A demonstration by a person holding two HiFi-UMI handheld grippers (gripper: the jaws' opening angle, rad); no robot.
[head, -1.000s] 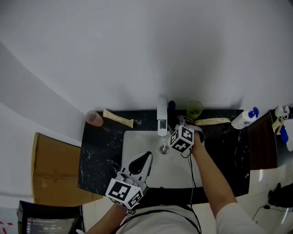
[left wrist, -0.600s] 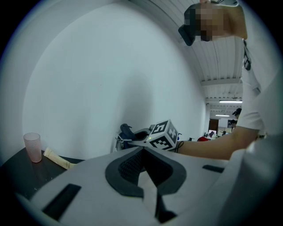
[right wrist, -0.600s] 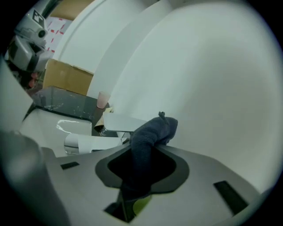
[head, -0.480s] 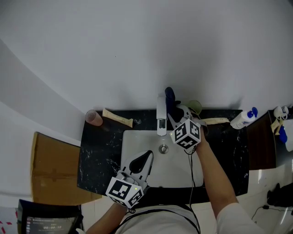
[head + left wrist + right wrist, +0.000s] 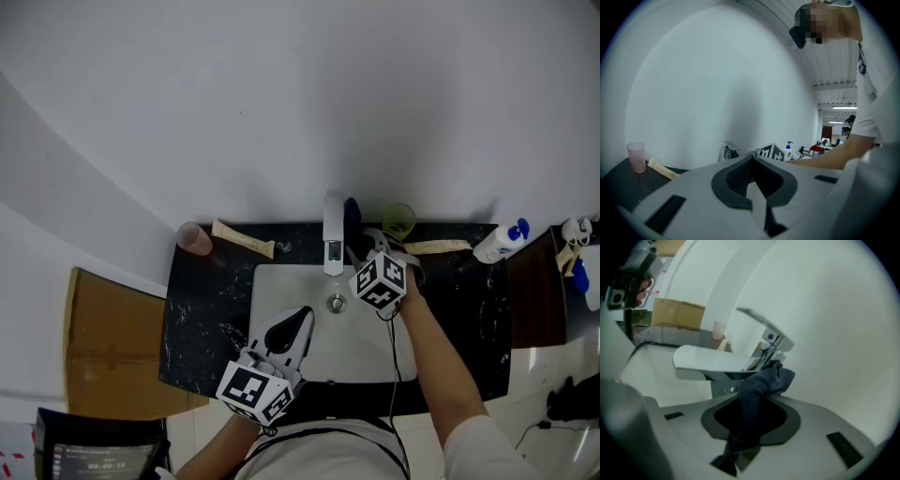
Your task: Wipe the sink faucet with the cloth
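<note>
- The left gripper [image 5: 298, 319] was held nearest the person, over the front of the sink basin [image 5: 281, 286], its jaws pressed together with nothing between them. It had not been shifted across the last second and was taking no part in the wiping.
- Beyond it, the drain [image 5: 336, 303] was left uncovered in the middle of the basin.
- The right gripper [image 5: 359, 239] was held at the right side of the faucet [image 5: 332, 246], its jaws clamped on the dark cloth [image 5: 761, 383]. The free end of the cloth was bunched against the faucet body, just under the lever.
- Half a second earlier the cloth had been lifted above the top of the faucet. It was then brought back down beside the faucet, close to where it had been a second before.
- That rise and return were judged to be one wiping stroke along the faucet's right flank. The wiping was therefore under way, with the spout and left side probably still to be covered.
- Farthest off, along the wall, a pink cup [image 5: 193, 240], a pale tube [image 5: 242, 241] and a green cup [image 5: 397, 222] were left undisturbed.
</note>
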